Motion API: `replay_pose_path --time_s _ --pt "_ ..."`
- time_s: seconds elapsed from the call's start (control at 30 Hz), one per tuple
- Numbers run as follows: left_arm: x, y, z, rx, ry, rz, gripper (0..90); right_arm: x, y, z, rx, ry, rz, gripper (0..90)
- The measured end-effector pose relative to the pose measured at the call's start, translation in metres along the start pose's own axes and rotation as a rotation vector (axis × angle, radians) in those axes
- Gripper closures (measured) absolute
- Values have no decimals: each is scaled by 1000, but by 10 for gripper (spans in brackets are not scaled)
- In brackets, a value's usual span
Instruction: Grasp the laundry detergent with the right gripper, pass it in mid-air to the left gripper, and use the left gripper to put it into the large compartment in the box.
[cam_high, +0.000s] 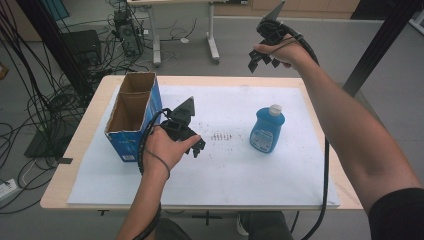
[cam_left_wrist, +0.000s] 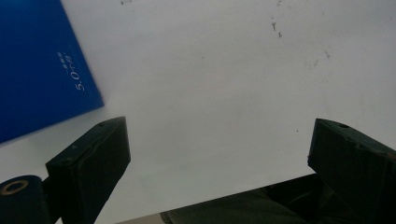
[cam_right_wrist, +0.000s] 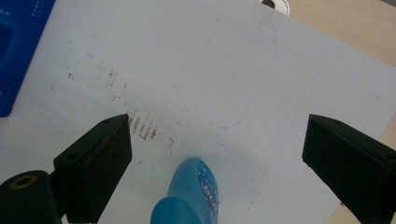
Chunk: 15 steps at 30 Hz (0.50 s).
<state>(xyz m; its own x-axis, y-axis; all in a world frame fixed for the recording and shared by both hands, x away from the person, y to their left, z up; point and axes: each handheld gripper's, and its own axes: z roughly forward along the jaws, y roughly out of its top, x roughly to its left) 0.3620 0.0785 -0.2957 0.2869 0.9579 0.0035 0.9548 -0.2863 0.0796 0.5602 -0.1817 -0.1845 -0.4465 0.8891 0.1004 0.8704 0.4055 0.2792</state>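
We kept the left gripper wide open and empty just beside the blue box at 9 o'clock, perhaps to steady it. The right gripper, jaws spread and holding nothing, hovered at 1 o'clock above the blue bottle, seemingly lining up for a grasp.

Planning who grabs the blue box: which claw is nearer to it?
Left. The left claw hangs open just beside the blue box, by its right side. The right claw is raised far off, beyond the table's far edge.
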Motion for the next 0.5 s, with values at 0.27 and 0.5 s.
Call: replay_pose_path --time_s 0.27,0.5 --pt "2 -1 -1 -1 1 0 61 1 1 0 4 -4 1 84" --pt "1 -1 -3 -3 4 3 61 -1 0 -1 6 -4 5 86"
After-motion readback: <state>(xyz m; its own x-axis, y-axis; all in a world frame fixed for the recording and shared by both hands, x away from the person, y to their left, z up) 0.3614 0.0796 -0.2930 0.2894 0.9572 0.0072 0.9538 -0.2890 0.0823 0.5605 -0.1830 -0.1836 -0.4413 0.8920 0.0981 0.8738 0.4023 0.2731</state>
